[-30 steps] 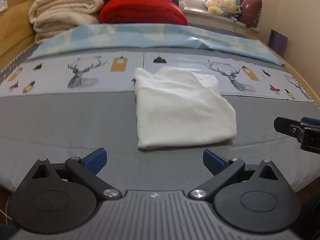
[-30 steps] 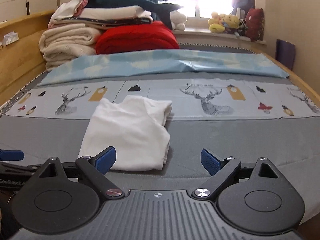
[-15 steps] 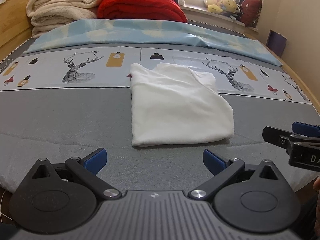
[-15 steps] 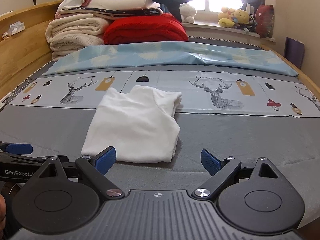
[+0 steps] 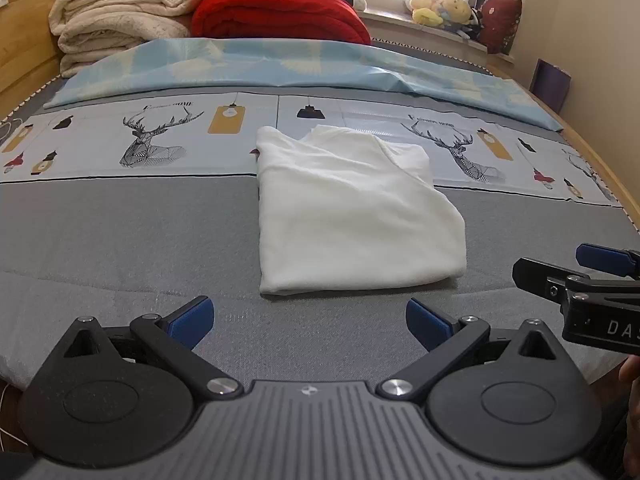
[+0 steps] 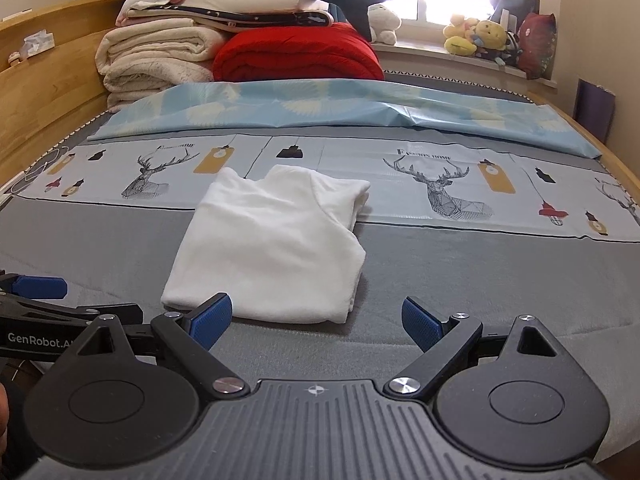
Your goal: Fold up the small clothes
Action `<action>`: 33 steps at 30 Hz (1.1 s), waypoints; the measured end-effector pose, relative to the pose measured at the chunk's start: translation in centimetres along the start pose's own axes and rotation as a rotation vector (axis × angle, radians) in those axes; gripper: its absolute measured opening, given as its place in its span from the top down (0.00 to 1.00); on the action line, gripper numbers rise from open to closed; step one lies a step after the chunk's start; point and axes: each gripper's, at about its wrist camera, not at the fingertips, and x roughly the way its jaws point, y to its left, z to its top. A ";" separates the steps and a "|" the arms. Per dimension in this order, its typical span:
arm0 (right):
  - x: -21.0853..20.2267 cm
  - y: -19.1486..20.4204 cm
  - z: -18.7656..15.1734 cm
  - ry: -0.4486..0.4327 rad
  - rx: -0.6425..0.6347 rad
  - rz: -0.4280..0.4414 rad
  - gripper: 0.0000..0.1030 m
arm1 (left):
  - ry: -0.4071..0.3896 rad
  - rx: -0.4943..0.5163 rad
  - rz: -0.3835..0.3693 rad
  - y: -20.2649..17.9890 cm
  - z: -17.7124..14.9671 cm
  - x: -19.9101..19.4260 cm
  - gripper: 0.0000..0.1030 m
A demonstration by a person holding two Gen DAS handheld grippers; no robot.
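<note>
Over the last second we have tipped both cameras slightly down and pulled back toward the near edge of the bed (image 5: 120, 240), while the white garment (image 5: 352, 216) has kept its place and shape as a flat folded rectangle straddling the grey and printed bands of the bedcover; we judge the fold finished or nearly so. The left gripper (image 5: 308, 320) and right gripper (image 6: 316, 320) both hover short of its near hem, jaws spread apart and holding nothing. Count: one garment, two grippers, two printed deer (image 6: 160, 176) on the cover, one red blanket (image 6: 296, 56) in the pile behind.
</note>
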 end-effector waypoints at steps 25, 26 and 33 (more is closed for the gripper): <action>-0.2 0.2 0.1 -0.007 -0.010 0.006 0.10 | -0.004 0.007 -0.018 0.2 0.1 0.1 0.01; -0.2 0.2 0.1 -0.007 -0.010 0.007 0.10 | -0.004 0.007 -0.018 0.2 0.1 0.1 0.01; -0.3 0.2 0.1 -0.008 -0.013 0.008 0.10 | -0.006 0.007 -0.021 0.1 0.1 0.0 0.01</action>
